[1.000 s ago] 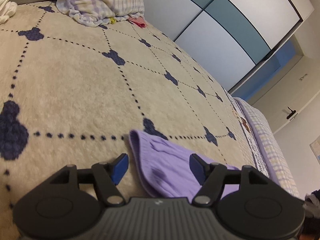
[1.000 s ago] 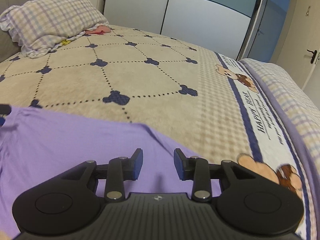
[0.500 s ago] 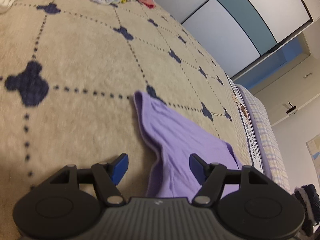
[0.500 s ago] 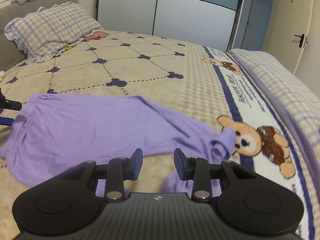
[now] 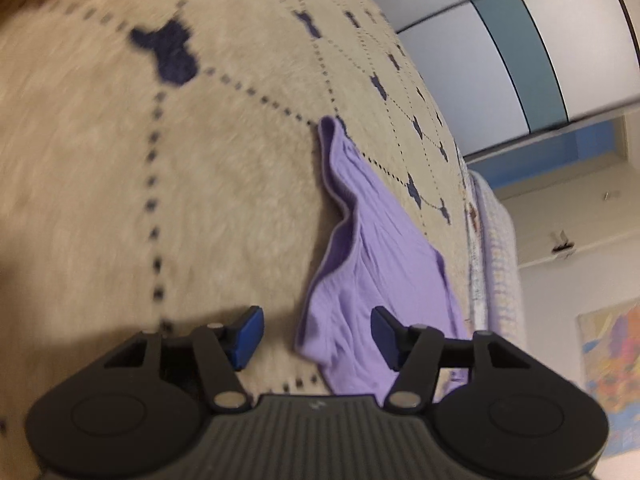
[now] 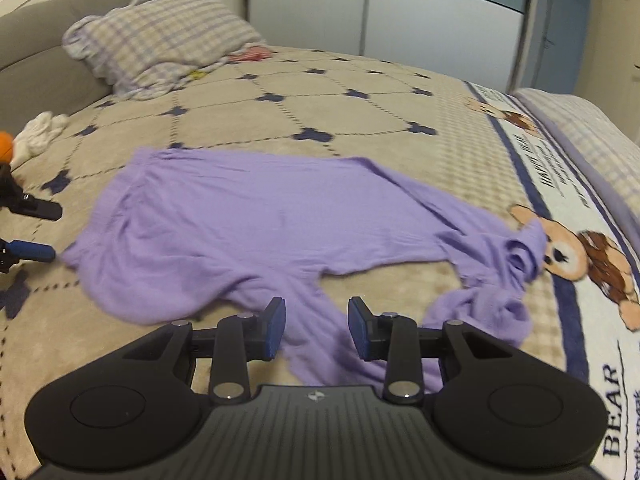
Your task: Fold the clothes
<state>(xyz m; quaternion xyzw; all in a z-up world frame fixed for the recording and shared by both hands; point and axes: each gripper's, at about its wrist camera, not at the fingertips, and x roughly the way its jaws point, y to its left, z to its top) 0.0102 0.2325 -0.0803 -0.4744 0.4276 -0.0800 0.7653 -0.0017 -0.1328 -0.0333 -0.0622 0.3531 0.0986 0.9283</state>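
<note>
You are holding both tools above the bed, and neither one is gripping anything. The left gripper (image 5: 316,334) is hanging with its blue-padded fingers spread wide, one edge of the purple garment (image 6: 256,224) lying below and between them, apparently untouched, though that view is blurred. The right gripper (image 6: 316,328) is hovering with its fingers parted over a lower strip of the same cloth. The garment is lying spread across the beige blanket (image 6: 320,92), flat through the middle and bunching into wrinkled folds near the printed bear (image 6: 580,252). A checked pillow (image 6: 160,40) is resting near the headboard, and a small white cloth (image 6: 40,132) is sitting well apart from the garment.
</note>
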